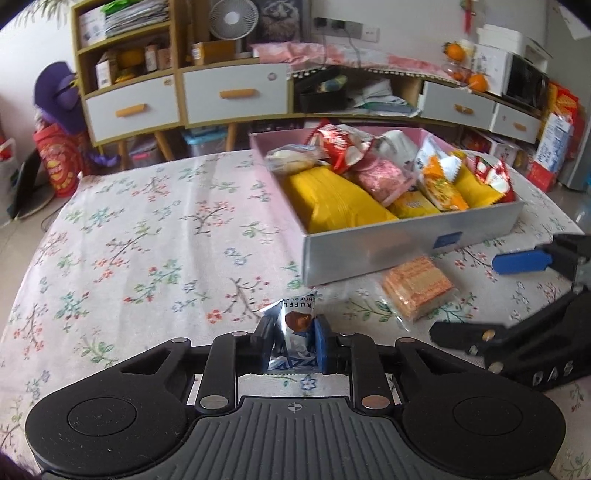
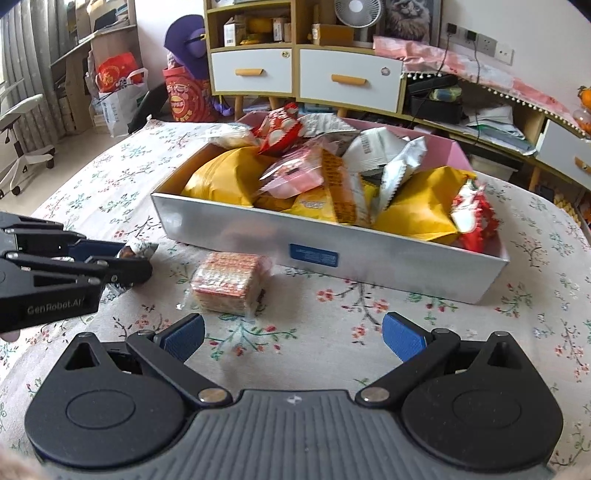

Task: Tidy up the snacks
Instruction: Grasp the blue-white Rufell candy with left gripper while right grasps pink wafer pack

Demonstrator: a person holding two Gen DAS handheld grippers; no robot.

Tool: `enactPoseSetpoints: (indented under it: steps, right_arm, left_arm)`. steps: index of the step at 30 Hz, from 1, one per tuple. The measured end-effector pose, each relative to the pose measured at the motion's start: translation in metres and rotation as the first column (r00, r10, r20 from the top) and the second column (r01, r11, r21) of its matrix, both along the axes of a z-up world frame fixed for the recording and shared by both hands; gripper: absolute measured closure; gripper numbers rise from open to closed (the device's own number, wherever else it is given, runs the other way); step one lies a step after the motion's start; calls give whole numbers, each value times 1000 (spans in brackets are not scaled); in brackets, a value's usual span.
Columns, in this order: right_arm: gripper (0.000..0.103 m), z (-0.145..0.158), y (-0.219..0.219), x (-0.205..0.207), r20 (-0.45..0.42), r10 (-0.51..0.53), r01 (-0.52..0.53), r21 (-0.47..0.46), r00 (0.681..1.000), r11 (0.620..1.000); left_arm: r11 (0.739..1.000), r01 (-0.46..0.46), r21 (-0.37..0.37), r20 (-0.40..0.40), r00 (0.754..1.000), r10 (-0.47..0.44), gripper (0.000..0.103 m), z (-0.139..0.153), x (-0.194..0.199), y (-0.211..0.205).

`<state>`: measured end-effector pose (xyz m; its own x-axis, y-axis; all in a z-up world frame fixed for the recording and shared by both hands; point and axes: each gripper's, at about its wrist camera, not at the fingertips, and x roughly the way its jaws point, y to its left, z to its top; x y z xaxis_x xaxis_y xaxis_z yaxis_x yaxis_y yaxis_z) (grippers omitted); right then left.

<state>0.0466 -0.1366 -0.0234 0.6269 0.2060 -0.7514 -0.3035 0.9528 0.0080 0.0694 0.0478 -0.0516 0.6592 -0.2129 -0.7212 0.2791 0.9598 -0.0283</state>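
My left gripper (image 1: pixel 293 341) is shut on a silver chocolate truffle packet (image 1: pixel 295 325), held just above the flowered tablecloth; it shows from the side in the right wrist view (image 2: pixel 133 258). My right gripper (image 2: pixel 293 338) is open and empty, just short of a clear-wrapped orange wafer pack (image 2: pixel 231 282) lying on the cloth in front of the box. The wafer pack also shows in the left wrist view (image 1: pixel 417 288). The silver-walled box (image 2: pixel 369 258) holds several snack bags, yellow, red and white. The right gripper's open fingers (image 1: pixel 521 260) show at the right of the left wrist view.
The flowered tablecloth (image 1: pixel 129 240) covers the table. Beyond it stand a white-drawered cabinet (image 1: pixel 236 94), a fan (image 1: pixel 233 18), shelves, red bags (image 2: pixel 181 96) on the floor and an office chair (image 2: pixel 22 136) at the left.
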Motion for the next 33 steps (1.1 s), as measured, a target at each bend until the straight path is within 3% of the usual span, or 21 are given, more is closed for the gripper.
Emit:
enactPoseSetpoints:
  steps: [13, 19, 28, 33]
  right_arm:
    - [1, -4, 29, 3, 29, 50, -49, -37, 998, 998]
    - [7, -5, 39, 6, 50, 48, -46, -43, 998, 998]
    - [30, -1, 48, 7, 69, 72, -68, -58, 995, 996]
    - [54, 2, 47, 7, 67, 80, -76, -65, 995, 995]
  left_arm:
    - [996, -86, -22, -48, 995, 85, 83, 3, 4, 23]
    - [995, -103, -21, -59, 993, 101, 83, 4, 4, 25]
    - [995, -96, -24, -67, 993, 94, 83, 5, 3, 26]
    - [995, -96, -21, -74, 993, 94, 83, 5, 2, 26]
